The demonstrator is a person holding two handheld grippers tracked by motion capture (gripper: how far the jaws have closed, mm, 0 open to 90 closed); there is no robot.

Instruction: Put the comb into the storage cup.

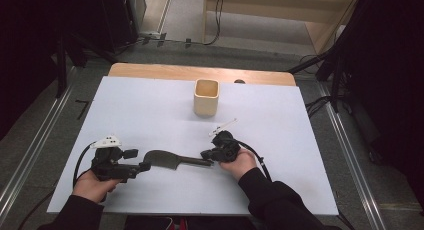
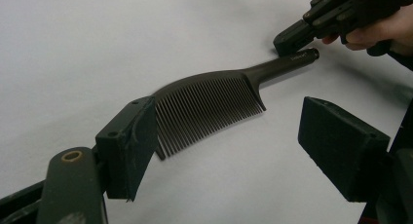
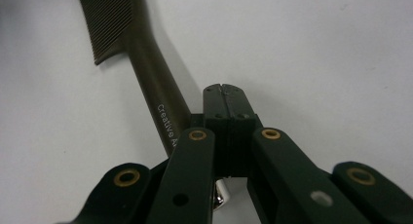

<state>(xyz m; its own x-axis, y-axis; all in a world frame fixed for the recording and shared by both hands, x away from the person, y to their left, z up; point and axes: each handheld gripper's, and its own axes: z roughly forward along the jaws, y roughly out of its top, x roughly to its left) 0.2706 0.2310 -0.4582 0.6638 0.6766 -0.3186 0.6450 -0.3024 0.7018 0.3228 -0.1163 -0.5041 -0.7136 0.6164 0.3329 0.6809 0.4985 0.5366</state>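
Observation:
A dark comb (image 1: 167, 160) lies flat on the white table sheet (image 1: 150, 105), handle pointing right. My left gripper (image 1: 142, 166) is open at the comb's toothed end. In the left gripper view the teeth of the comb (image 2: 209, 104) lie between the two jaws of my left gripper (image 2: 234, 146), with the comb's tip against the left pad (image 2: 141, 136). My right gripper (image 1: 206, 155) is at the handle's end, shut with nothing between its jaws. In the right gripper view my right gripper (image 3: 226, 104) rests beside the handle of the comb (image 3: 156, 87), which runs past on its left.
A beige square cup (image 1: 206, 96) stands upright at the back middle of the table. The sheet's front edge runs just below both hands. Dark stands and cables ring the table on the floor.

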